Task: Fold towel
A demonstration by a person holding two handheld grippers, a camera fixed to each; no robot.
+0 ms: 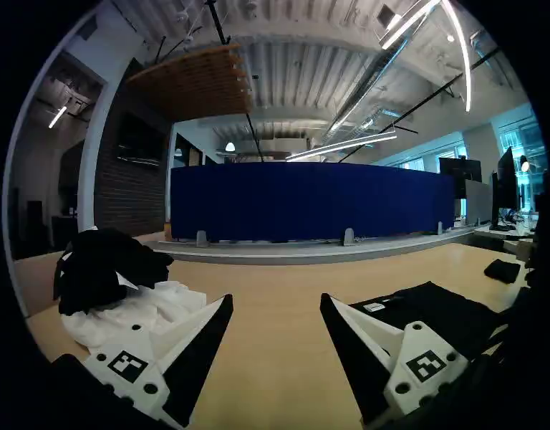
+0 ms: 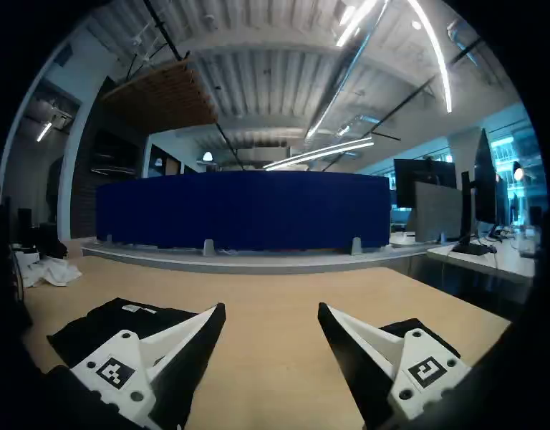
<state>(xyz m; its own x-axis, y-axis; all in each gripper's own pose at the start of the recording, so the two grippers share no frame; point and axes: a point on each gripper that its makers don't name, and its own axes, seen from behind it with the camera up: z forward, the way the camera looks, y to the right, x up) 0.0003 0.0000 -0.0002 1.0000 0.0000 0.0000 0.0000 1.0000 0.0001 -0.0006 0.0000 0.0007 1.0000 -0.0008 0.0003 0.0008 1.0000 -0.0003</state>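
The left claw and right claw both hang with fingers apart, gripping nothing, above the wooden surface. The black towel lies flat on it between them. A heap of black and white cloth sits beside the left claw's left finger

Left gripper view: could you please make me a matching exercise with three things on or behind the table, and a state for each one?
Things:
1. blue partition
2. black and white cloths
3. black cloth with a white tag

States:
A. lying flat on the table
B. crumpled in a heap
C. standing upright beyond the table's far edge

Pairs: 1-C, 2-B, 3-A.
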